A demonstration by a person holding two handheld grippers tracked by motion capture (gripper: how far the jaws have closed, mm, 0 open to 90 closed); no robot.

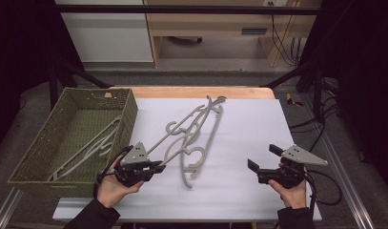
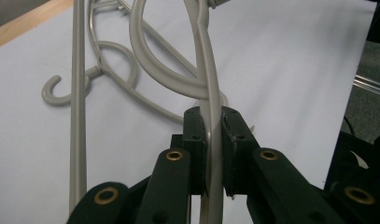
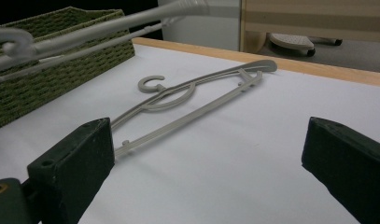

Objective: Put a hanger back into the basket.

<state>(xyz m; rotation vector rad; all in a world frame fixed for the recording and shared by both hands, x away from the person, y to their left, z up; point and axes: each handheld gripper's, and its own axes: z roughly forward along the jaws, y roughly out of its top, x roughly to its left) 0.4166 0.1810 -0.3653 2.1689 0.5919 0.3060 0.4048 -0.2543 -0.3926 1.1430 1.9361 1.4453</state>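
My left gripper (image 1: 158, 166) is at the table's front left, shut on the end of a grey plastic hanger (image 1: 158, 142). That hanger slants up off the white table cover toward the far right. In the left gripper view the jaws (image 2: 214, 126) pinch the hanger's arm (image 2: 207, 70) between their pads. A second grey hanger (image 1: 186, 177) lies flat just right of the held one, partly crossed by it. My right gripper (image 1: 264, 157) rests at the front right, open, with nothing between its jaws (image 3: 206, 154). It faces the lying hanger (image 3: 192, 102).
A green woven basket (image 1: 127, 112) stands at the table's left edge with another grey hanger (image 1: 94, 145) inside. The wooden table edge (image 1: 196, 91) runs along the back. White cover (image 1: 249, 129) spreads between the hangers and my right gripper.
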